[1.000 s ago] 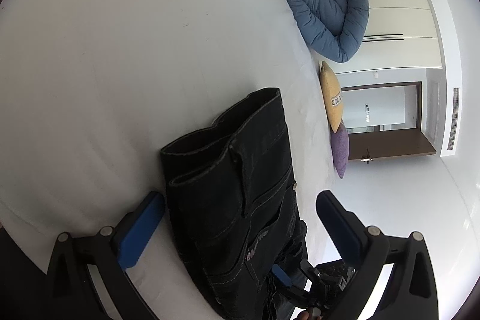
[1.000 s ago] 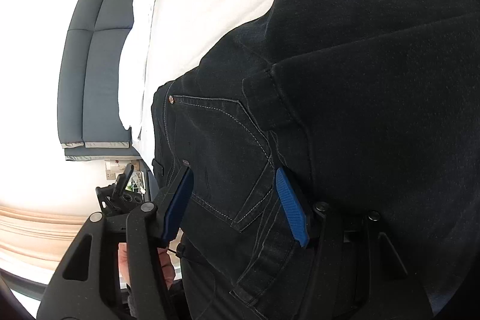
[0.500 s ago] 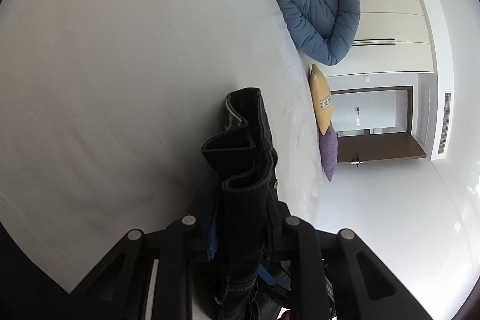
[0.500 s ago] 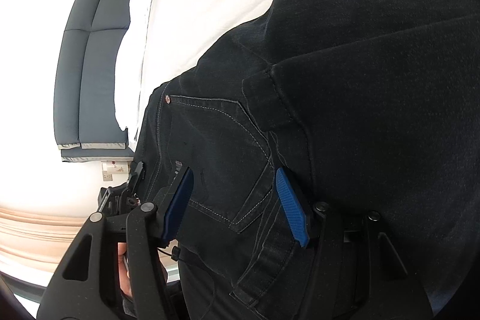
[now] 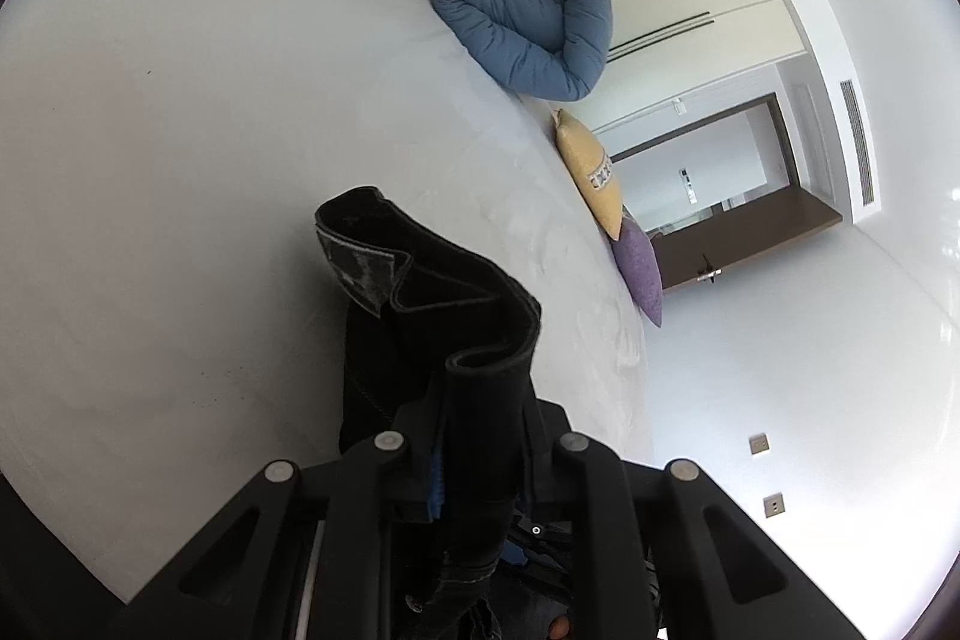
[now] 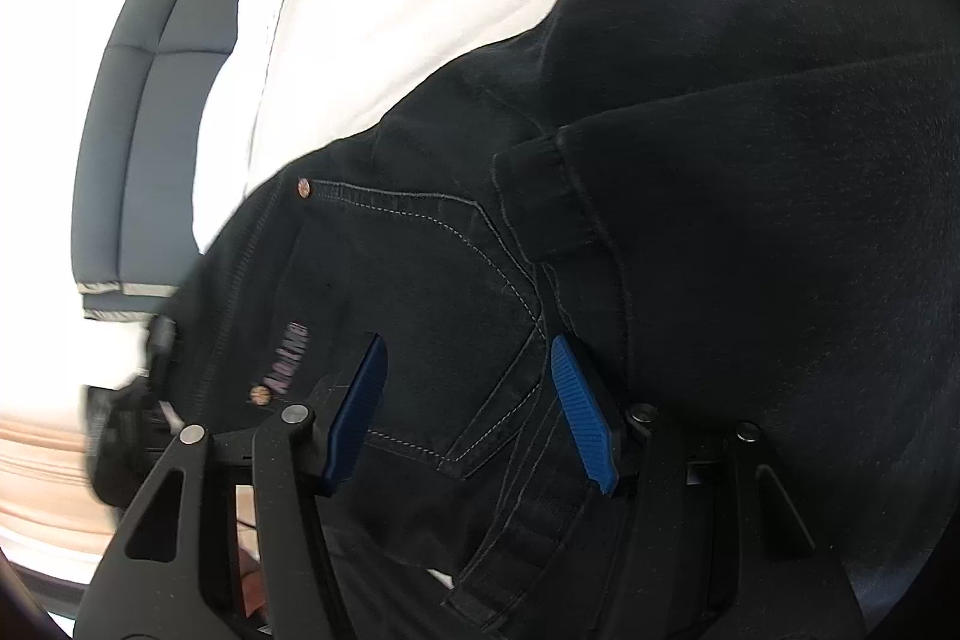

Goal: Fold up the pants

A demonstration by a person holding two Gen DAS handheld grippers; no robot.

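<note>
The black jeans (image 6: pixel 690 220) lie folded on the white bed (image 5: pixel 180 130). In the right wrist view they fill most of the frame, back pocket and stitching up. My right gripper (image 6: pixel 468 400) is open, its blue pads (image 6: pixel 582 424) either side of the pocket area, close over the fabric. In the left wrist view my left gripper (image 5: pixel 480 454) is shut on the bunched waistband end of the jeans (image 5: pixel 456 316), which stands up in folds between the jaws, lifted off the sheet.
A rolled blue duvet (image 5: pixel 534 10) lies at the bed's far edge, with a yellow cushion (image 5: pixel 591 172) and a purple cushion (image 5: pixel 642 274) beside it. A grey headboard (image 6: pixel 138 112) shows at the left of the right wrist view. White wardrobes and a door stand beyond.
My left gripper has closed on the jeans' edge and lifted it, so the fabric now stands bunched. My right gripper stayed open and the jeans shifted slightly under it.
</note>
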